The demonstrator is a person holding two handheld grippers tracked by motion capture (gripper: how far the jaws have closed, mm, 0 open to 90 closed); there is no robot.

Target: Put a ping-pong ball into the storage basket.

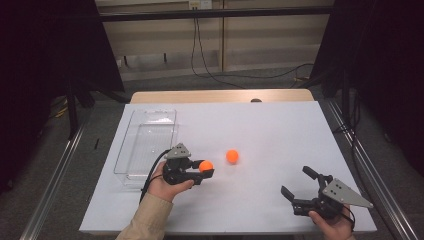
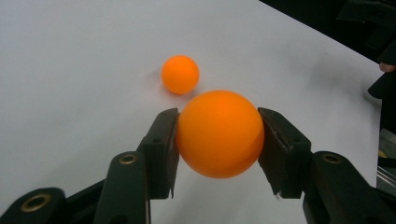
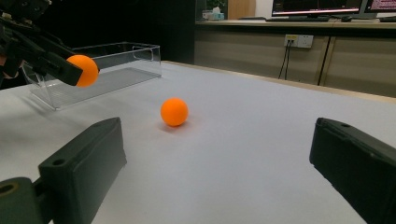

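Observation:
My left gripper [image 1: 206, 169] is shut on an orange ball [image 2: 219, 134], which its two pads clamp from both sides just above the white table. The same held ball [image 3: 83, 70] hangs at the upper left of the right gripper view. A second orange ball [image 1: 232, 156] rests on the table a little to the right of the held one, also seen as a loose ball [image 2: 180, 74] beyond my left jaws and as a loose ball [image 3: 174, 111] ahead of my right jaws. My right gripper [image 1: 298, 183] stands open near the table's front right, nothing between its jaws.
A clear plastic box [image 1: 146, 145] lies along the table's left side, just behind my left hand. The white table top [image 1: 280, 135] ends at a wooden strip at the back. Dark curtains and cables stand beyond the table.

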